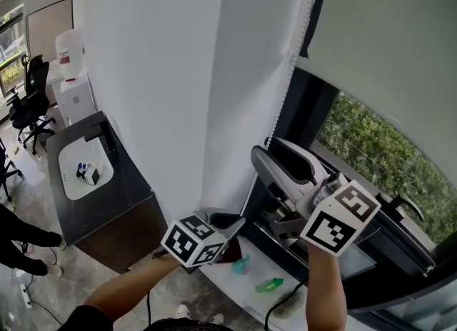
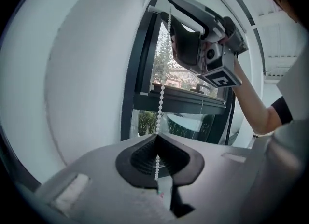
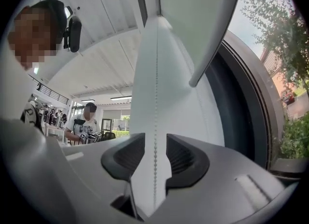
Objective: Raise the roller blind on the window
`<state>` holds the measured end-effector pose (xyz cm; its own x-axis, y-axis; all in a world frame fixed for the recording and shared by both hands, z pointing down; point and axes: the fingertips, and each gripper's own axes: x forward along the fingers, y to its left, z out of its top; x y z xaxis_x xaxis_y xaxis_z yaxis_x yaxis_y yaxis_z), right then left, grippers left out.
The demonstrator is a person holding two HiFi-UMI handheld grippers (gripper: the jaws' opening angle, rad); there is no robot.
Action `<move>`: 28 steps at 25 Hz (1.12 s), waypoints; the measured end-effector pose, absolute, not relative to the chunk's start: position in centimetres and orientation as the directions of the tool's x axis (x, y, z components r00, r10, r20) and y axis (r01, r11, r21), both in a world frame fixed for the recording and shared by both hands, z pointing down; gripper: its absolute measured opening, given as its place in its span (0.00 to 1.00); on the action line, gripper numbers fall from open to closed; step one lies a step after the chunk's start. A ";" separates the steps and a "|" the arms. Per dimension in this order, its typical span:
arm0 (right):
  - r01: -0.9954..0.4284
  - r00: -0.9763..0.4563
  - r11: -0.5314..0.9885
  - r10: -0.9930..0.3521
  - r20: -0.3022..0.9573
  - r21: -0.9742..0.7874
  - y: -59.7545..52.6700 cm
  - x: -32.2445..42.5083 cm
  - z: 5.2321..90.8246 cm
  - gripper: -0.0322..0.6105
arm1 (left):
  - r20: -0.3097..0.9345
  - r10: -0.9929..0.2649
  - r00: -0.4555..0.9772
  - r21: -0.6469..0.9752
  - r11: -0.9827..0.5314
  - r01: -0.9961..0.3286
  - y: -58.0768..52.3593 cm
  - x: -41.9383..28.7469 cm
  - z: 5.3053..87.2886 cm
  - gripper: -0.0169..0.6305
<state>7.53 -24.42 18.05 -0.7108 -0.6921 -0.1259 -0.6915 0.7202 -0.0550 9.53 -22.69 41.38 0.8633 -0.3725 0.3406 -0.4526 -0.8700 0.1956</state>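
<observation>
I pinch bead chain [image 2: 161, 97] with left tongs [image 2: 157, 137] to pull; right tongs [image 3: 155, 143] spread around it higher, for next grip.

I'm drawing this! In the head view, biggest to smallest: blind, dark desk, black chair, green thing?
1. blind
2. dark desk
3. black chair (far off, so it looks small)
4. green thing

The roller blind [image 1: 385, 44] looks matt pale cloth, its bead chain [image 2: 161, 98] glossy white plastic, the window frame [image 2: 130, 88] smooth dark metal.
</observation>
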 end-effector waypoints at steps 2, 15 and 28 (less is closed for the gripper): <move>-0.696 -0.708 0.717 -0.694 -0.131 -0.039 -24.4 7.4 17.8 0.22 | 0.346 -0.372 0.861 0.187 -0.872 -0.452 -22.6 9.6 41.5 0.05; -0.748 -0.663 0.662 -0.738 -0.130 0.053 -23.7 8.7 18.6 0.06 | 0.304 -0.351 0.885 0.167 -0.896 -0.413 -21.5 8.5 38.6 0.17; -0.744 -0.668 0.668 -0.742 0.060 -0.029 -22.2 8.8 31.6 0.06 | -0.018 -0.430 0.902 0.067 -0.901 -0.428 -22.5 8.5 23.1 0.18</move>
<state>8.76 -22.20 31.61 -0.6680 -0.7418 0.0601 -0.7440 0.6676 -0.0292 8.52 -22.50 23.10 0.9024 -0.4304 -0.0180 -0.4284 -0.9011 0.0671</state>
